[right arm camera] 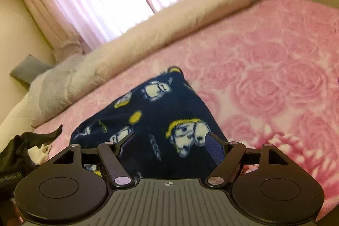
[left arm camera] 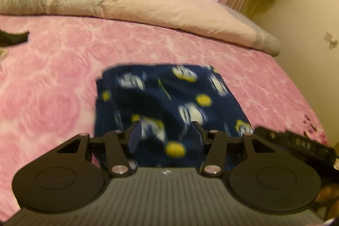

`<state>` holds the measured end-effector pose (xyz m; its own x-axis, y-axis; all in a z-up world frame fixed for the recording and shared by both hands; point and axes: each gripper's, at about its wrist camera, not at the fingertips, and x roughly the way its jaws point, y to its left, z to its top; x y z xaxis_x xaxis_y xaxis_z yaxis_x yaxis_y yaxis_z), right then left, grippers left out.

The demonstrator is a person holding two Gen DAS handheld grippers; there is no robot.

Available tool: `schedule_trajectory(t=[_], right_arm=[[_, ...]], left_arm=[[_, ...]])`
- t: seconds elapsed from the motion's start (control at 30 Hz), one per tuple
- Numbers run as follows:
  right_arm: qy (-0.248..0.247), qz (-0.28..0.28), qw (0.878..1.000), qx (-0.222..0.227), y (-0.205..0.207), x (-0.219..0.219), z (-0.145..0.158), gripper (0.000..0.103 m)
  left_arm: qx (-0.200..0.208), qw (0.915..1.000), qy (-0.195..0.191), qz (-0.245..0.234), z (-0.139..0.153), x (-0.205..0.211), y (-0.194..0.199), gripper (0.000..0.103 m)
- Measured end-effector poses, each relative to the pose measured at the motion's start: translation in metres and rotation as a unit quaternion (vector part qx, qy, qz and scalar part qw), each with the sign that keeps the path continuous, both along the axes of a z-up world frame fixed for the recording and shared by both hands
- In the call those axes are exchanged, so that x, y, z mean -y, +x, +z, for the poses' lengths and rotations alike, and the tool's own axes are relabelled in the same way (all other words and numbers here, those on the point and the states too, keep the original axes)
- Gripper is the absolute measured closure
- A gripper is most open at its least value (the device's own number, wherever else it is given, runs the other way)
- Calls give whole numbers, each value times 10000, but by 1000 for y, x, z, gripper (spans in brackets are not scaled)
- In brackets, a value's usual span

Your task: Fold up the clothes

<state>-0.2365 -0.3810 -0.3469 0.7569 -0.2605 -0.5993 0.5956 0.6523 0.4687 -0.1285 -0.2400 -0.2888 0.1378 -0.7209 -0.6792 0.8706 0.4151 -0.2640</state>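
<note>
Folded navy fleece garment with white-yellow cartoon print (left arm camera: 169,103) flat on pink rose-pattern bedspread (left arm camera: 53,88). Left gripper (left arm camera: 167,135) and right gripper (right arm camera: 169,141) above it, jaws spread, pinching nothing. Beige duvet (left arm camera: 148,5) behind.

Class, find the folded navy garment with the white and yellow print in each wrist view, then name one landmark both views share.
Left wrist view: the navy garment lies lower centre on the pink bedspread, just beyond the left gripper.
Right wrist view: the navy garment lies lower centre, left of the middle, beyond the right gripper.
Shared landmark: the rolled beige duvet behind it.
</note>
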Motion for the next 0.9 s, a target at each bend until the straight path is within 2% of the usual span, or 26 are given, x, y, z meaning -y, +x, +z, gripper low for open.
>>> schedule_trajectory(t=[0.2,0.37,0.57,0.67,0.73,0.8,0.9], right_arm=[[816,-84,9938,-745,-9,21,51,28],[871,-233,9909,-1003,-25,34,106,28],[862,-841,9870,-1063,-34,48,137,28],[1079,-1328,9799,-1023,-39,43,141,28],[1327,-1720,9717,-926,-41,31,141,28],[1693,-2198,9578,-746,-41,13,138,28],[2486,-2969,9217,-242,-38,-25,116,28]], left_arm=[[-7,9986,531,-58,75,28,15,58],[362,9948,883,-362,131,48,21,56],[605,9898,1013,-798,151,76,51,56],[434,9875,1082,-1063,148,95,80,56],[242,9840,1128,-1354,144,108,100,56],[68,9775,1175,-1750,136,122,120,56],[-118,9634,1441,-2259,109,139,145,55]])
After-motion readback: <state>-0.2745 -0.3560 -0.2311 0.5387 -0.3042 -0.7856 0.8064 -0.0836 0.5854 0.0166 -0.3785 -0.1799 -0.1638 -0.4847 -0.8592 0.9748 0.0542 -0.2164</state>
